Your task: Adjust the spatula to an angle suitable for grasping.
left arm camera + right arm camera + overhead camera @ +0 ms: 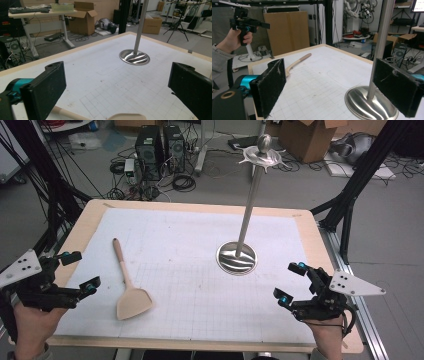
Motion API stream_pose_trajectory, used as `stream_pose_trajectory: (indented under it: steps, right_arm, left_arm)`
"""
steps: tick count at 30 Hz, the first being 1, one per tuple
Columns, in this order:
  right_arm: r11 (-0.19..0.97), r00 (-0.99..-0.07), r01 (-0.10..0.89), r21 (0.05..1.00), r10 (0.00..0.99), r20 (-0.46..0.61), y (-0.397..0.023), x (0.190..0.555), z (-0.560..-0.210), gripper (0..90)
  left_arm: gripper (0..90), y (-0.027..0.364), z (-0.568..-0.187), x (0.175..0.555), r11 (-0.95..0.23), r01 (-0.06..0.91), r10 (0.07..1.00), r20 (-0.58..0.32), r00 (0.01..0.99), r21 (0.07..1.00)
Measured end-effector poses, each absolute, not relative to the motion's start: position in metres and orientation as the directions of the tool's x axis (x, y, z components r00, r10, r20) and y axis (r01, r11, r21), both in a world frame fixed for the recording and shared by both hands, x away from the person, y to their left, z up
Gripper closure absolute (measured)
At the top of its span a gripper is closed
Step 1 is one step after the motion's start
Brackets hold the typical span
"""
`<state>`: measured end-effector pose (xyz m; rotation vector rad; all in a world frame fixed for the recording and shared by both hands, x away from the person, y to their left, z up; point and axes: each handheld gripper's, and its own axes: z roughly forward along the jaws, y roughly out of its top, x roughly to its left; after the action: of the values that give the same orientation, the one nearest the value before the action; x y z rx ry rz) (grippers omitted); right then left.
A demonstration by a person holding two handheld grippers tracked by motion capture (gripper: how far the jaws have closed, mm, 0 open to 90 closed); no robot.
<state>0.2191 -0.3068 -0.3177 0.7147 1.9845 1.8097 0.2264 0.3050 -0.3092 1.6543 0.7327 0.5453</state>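
A wooden spatula [128, 286] lies flat on the white grid mat [200, 245], blade toward the front left; its handle [297, 62] and blade edge [126, 116] show in the gripper views. A metal stand [237, 257] with a round base and tall pole topped by hooks rises right of centre; its base [134, 57] and pole [382, 45] show too. My left gripper [79, 270] hovers at the table's left edge, open and empty, left of the spatula. My right gripper [291, 282] hangs open and empty near the front right, right of the stand's base.
The mat covers a wooden table [82, 227]. Black frame legs [357, 180] flank the table. On the floor behind are computer towers [160, 147], cables and cardboard boxes [310, 137].
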Motion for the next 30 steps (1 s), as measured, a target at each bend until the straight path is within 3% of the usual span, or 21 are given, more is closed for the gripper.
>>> stream_pose_trajectory:
  steps: [30]
  right_arm:
    - [0.053, -0.801, 0.155, 0.987, 0.591, 0.093, -0.306, 0.225, -0.325, 10.8]
  left_arm:
    - [2.0, 0.316, -0.332, 0.25, -0.104, 0.218, 0.761, -0.063, 0.646, 0.97]
